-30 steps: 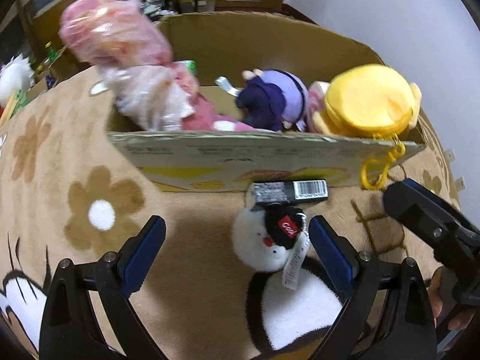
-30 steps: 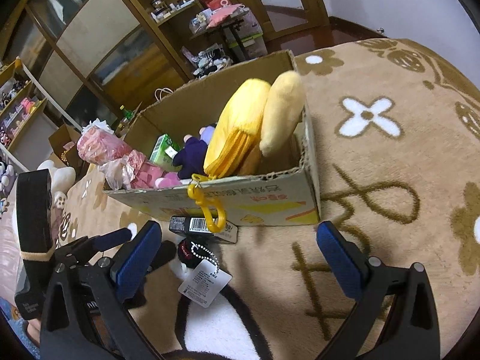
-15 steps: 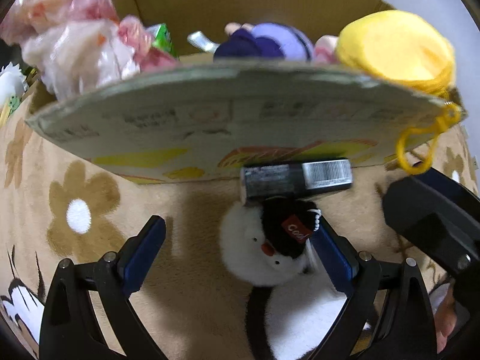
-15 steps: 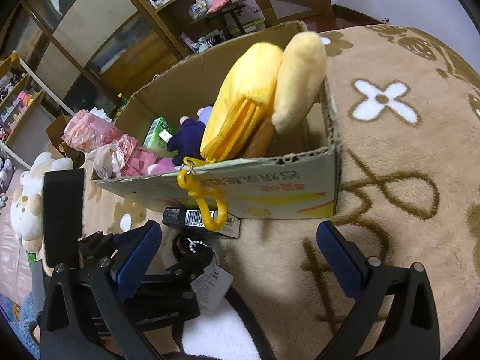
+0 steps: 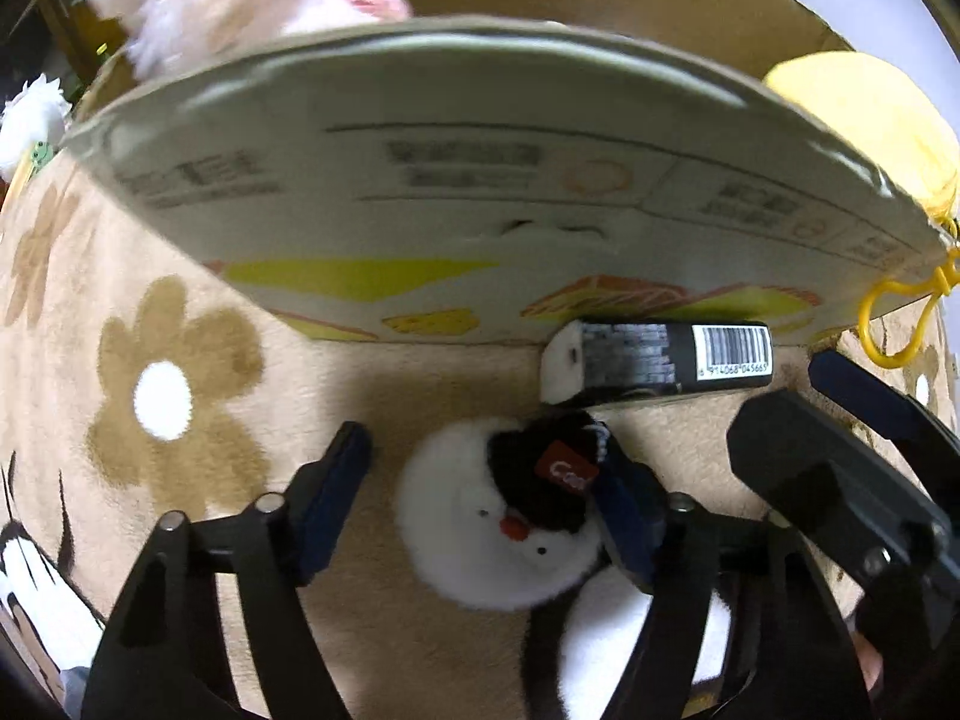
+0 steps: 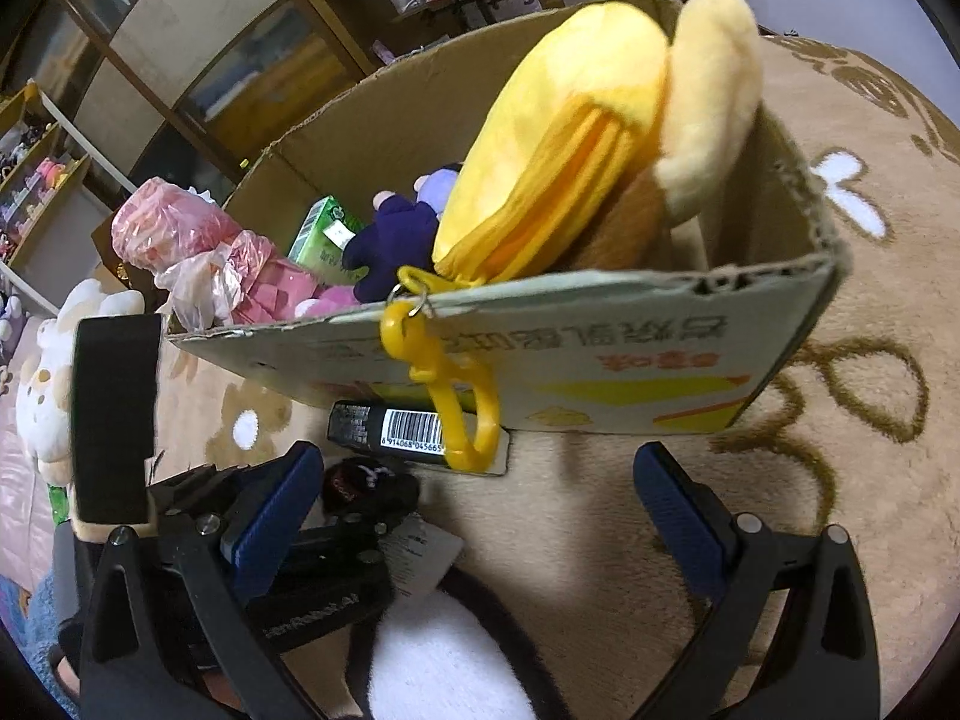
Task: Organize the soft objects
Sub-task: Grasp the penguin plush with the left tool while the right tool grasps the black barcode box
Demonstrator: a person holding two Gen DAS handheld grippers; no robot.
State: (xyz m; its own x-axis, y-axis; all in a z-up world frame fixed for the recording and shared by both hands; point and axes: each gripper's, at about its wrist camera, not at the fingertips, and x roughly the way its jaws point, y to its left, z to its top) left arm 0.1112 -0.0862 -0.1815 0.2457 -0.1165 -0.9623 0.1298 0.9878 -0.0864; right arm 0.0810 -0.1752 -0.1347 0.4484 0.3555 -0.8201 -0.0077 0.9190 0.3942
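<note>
A small white plush penguin (image 5: 480,534) with a black cap lies on the beige carpet in front of the cardboard box (image 5: 420,192). My left gripper (image 5: 486,480) is open with its fingers on either side of the penguin; the right finger touches the cap, the left finger stands apart. In the right wrist view only the penguin's black cap (image 6: 360,480) and its paper tag (image 6: 420,552) show. My right gripper (image 6: 480,516) is open and empty, low before the box (image 6: 600,360). A yellow plush (image 6: 570,144), a purple plush (image 6: 396,234) and pink bagged items (image 6: 198,240) sit in the box.
A black barcoded box (image 5: 654,360) lies against the carton's front wall, just beyond the penguin. A yellow plastic clip (image 6: 450,408) hangs over the carton's front. A large white plush (image 6: 54,372) lies at the left. Wooden shelves (image 6: 180,30) stand behind.
My left gripper has moved forward and down to the penguin, and its fingers have narrowed around it. The right gripper has moved closer to the box.
</note>
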